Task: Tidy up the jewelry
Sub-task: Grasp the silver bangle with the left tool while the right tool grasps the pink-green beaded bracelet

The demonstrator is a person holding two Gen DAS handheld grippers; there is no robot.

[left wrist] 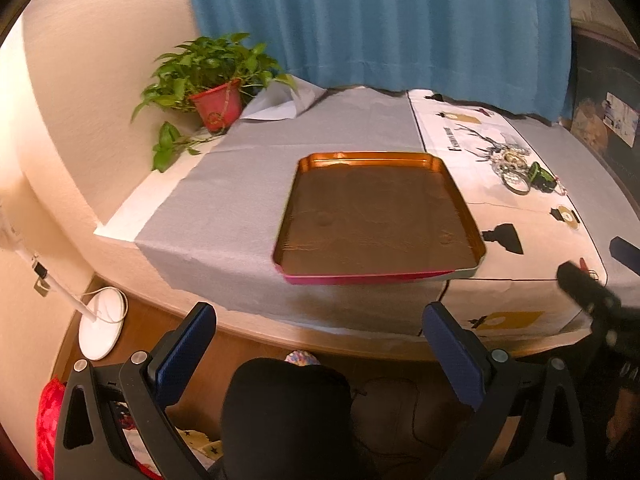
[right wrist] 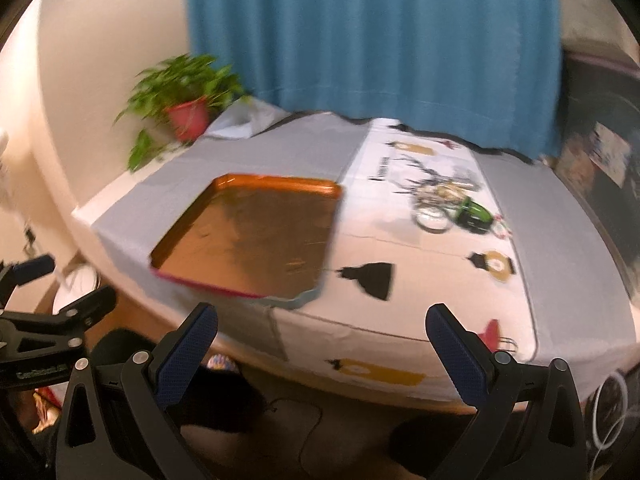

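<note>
An empty orange tray (left wrist: 464,216) with a pink front rim lies on the table near its front edge; it also shows in the right wrist view (right wrist: 332,216). A small pile of jewelry (left wrist: 516,170), bangles, beads and a green piece, lies on the white printed cloth at the right; the right wrist view shows the pile (right wrist: 452,208) blurred. My left gripper (left wrist: 320,320) is open and empty, held off the table's front edge below the tray. My right gripper (right wrist: 322,322) is open and empty, also off the front edge. Its black body shows in the left wrist view (left wrist: 592,296).
A potted green plant in a red pot (left wrist: 216,106) stands at the table's back left corner. A blue curtain (left wrist: 380,24) hangs behind. A white lamp base (left wrist: 100,320) sits on the floor at the left. A black chair back (left wrist: 288,416) is below the table edge.
</note>
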